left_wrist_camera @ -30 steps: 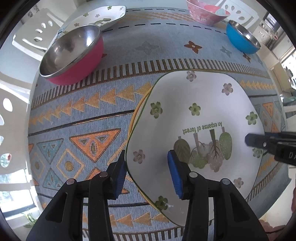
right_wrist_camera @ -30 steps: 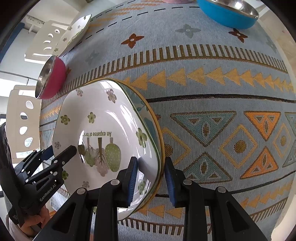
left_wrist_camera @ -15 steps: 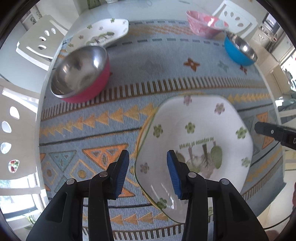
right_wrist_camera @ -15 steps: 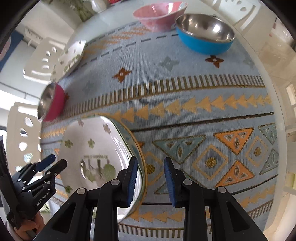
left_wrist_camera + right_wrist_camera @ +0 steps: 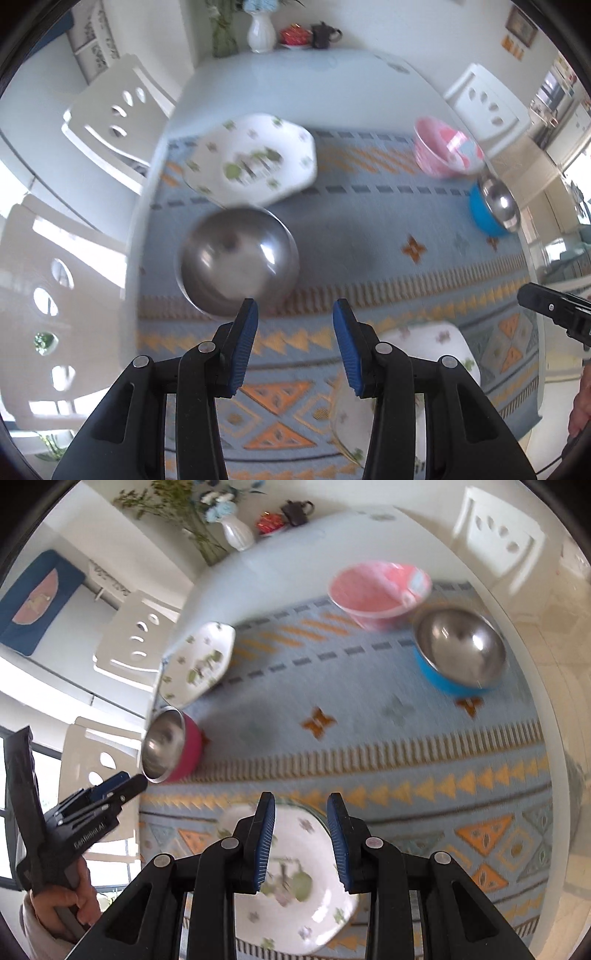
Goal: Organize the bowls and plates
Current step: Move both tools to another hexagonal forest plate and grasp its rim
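We look down on a white tabletop [image 5: 332,81] covered for most of its length by a blue woven runner [image 5: 369,229] with orange triangles and diamonds; white chairs with oval cut-outs [image 5: 122,107] stand around it, and at the far end a white vase of flowers [image 5: 236,533] sits beside a dark teapot [image 5: 295,509] and something red. Both views are blurred. Our left tool [image 5: 295,343] hangs over the runner with its blue pads parted by a moderate gap and nothing between them; our right tool [image 5: 301,836] has a narrower gap, also empty, with the near flowered plate [image 5: 295,878] lying flat on the runner below it, not touched. A second flowered plate [image 5: 255,162] lies at the far left edge of the runner, and just in front of it stands the steel bowl with a red outside [image 5: 236,266]. On the far right, the pink bowl [image 5: 380,590] and the blue steel-lined bowl [image 5: 458,653] stand close together. The left view looks straight into the red bowl, so only its steel inside shows, and it catches only part of the near plate behind its own right finger. The right view shows that bowl's red side, nearly the whole near plate, a dark blue wall hanging [image 5: 37,598], and a hand [image 5: 62,904] and pale sleeve gripping the left tool's handle.
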`<action>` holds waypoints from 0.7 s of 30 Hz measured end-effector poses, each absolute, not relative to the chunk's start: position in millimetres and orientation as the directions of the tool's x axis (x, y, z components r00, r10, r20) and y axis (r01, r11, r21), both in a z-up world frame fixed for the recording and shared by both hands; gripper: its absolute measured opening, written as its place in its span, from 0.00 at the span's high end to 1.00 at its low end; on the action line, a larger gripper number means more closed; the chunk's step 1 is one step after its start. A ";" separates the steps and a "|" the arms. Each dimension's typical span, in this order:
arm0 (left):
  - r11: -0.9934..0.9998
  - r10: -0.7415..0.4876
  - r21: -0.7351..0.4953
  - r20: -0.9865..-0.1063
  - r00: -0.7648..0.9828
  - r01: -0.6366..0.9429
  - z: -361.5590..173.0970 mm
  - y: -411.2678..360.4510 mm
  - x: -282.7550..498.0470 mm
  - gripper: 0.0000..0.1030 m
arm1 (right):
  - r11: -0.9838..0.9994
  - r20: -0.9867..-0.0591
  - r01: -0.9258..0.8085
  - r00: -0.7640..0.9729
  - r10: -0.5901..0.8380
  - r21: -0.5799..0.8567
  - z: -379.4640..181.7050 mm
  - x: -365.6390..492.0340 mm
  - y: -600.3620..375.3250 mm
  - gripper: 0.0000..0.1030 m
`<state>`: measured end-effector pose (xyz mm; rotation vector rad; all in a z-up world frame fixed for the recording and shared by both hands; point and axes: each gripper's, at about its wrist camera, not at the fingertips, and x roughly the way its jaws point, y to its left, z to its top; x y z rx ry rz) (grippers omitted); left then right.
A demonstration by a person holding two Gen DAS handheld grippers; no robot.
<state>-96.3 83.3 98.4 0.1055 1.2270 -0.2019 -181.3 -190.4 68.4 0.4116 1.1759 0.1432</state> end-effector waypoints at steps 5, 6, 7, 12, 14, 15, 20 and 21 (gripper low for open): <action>0.982 -0.070 -0.001 -0.933 0.352 0.191 111.1 112.9 -55.4 0.61 | 0.930 -0.854 0.054 0.417 0.310 0.364 95.7 -145.2 -175.4 0.72; 0.983 -0.068 -0.002 -0.931 0.358 0.181 112.5 120.3 -47.3 0.61 | 0.931 -0.851 0.048 0.424 0.309 0.362 100.5 -139.1 -173.2 0.72; 0.985 -0.065 -0.002 -0.930 0.361 0.173 113.0 125.1 -41.1 0.61 | 0.933 -0.848 0.041 0.432 0.307 0.358 105.4 -132.7 -170.7 0.72; 0.990 -0.065 -0.013 -0.930 0.362 0.142 109.5 149.4 -11.8 0.61 | 0.940 -0.844 0.022 0.448 0.296 0.341 119.5 -96.9 -156.7 0.72; 0.991 -0.059 -0.011 -0.928 0.367 0.131 110.0 157.6 1.6 0.61 | 0.939 -0.841 0.015 0.449 0.301 0.344 122.2 -84.2 -150.4 0.72; 0.992 -0.061 -0.016 -0.927 0.369 0.124 110.6 162.1 10.3 0.61 | 0.939 -0.840 0.010 0.451 0.302 0.344 123.6 -76.5 -146.3 0.72; 0.994 -0.063 -0.022 -0.925 0.375 0.112 103.2 173.5 45.8 0.61 | 0.926 -0.825 0.004 0.455 0.335 0.378 120.0 -42.8 -126.7 0.72; 0.994 -0.066 -0.029 -0.927 0.369 0.104 97.7 175.7 53.2 0.61 | 0.918 -0.816 -0.005 0.455 0.356 0.397 116.6 -35.9 -122.0 0.72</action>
